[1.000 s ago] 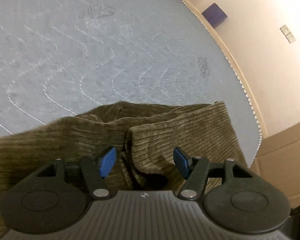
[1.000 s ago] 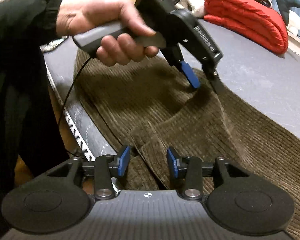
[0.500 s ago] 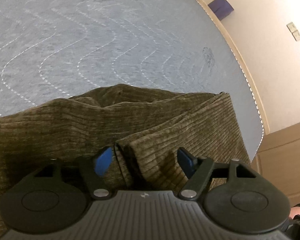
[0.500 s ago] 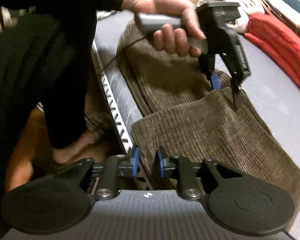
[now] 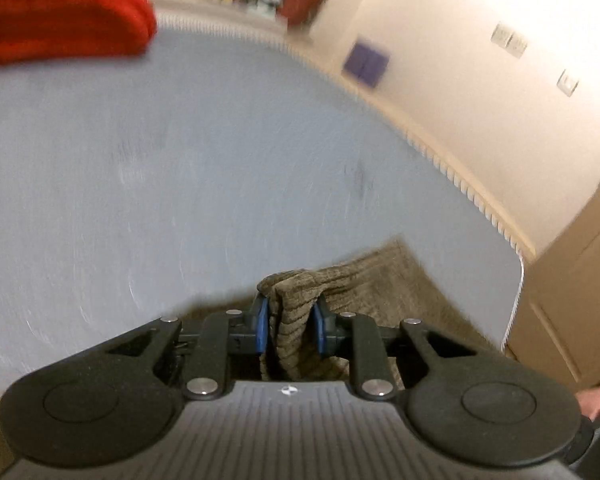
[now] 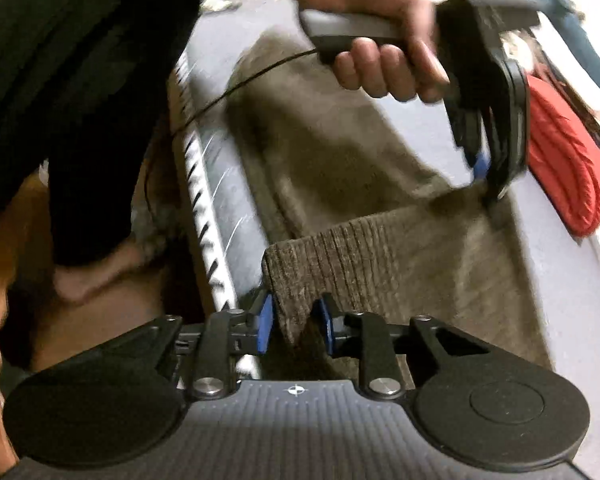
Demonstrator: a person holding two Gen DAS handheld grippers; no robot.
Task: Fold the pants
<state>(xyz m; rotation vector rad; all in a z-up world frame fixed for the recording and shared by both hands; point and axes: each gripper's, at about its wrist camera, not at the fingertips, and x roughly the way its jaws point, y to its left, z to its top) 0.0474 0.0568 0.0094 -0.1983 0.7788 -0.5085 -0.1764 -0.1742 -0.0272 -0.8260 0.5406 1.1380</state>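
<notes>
- Bed [image 5: 180,168]: grey quilted surface with a white stitched edge; carries all items listed
- Pants [image 6: 380,264]: olive-brown corduroy, lying along the near edge of the bed, one end lifted and stretched between the two tools; in the left wrist view only a bunched fold and a strip near the bed's corner show [image 5: 296,312]
- Red padded item [image 5: 60,12]: rests toward the far side of the bed, well apart from the pants; also seen in the right wrist view [image 6: 560,160]
- Left tool [image 5: 289,322]: blue pads closed on a bunched fold of the pants; seen from the right wrist view [image 6: 488,172] held in a hand [image 6: 380,40], tips at the cloth's far corner, blurred
- Right tool [image 6: 296,322]: blue pads pinching the near corner of the pants at the bed's edge
</notes>
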